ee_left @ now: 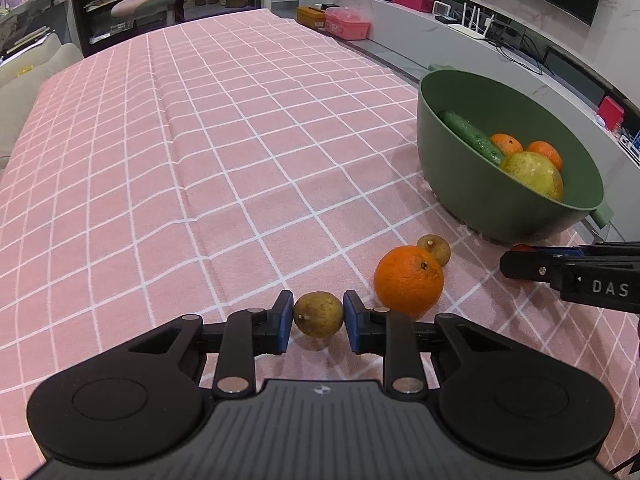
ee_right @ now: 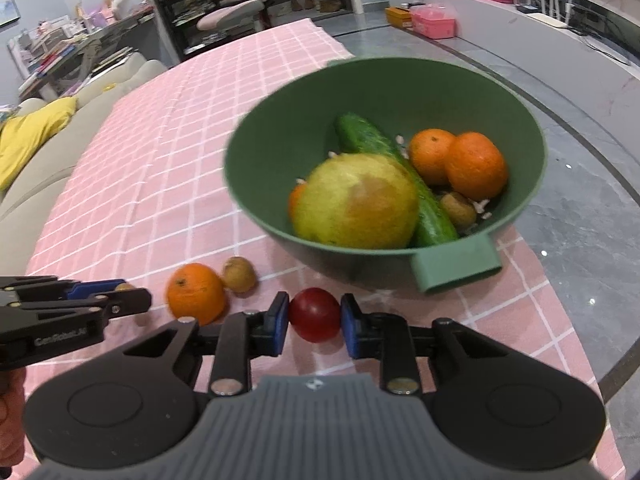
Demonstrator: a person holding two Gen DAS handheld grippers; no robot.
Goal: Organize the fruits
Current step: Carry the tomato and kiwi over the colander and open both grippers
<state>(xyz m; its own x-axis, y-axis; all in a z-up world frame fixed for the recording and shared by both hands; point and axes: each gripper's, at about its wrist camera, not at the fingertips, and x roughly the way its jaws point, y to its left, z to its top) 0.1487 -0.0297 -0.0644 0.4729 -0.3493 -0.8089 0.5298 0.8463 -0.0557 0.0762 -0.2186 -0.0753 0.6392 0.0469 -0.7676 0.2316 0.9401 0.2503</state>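
My left gripper [ee_left: 318, 318] is shut on a small brown fruit [ee_left: 319, 314] low over the pink checked tablecloth [ee_left: 200, 152]. An orange [ee_left: 409, 281] and a second small brown fruit [ee_left: 434, 249] lie just right of it. My right gripper [ee_right: 315, 318] is shut on a small red fruit [ee_right: 315, 314], in front of the green bowl [ee_right: 280, 148]. The bowl holds a cucumber [ee_right: 400, 176], a large yellow-green fruit [ee_right: 356, 202], oranges [ee_right: 474, 164] and a small brown fruit [ee_right: 458, 210]. The right gripper also shows in the left wrist view [ee_left: 516, 260].
The table's right edge runs close behind the bowl, with grey floor [ee_right: 580, 200] beyond. A beige sofa with a yellow cushion [ee_right: 32, 132] lies along the left side. Pink and yellow boxes [ee_left: 346, 24] stand on the floor far back.
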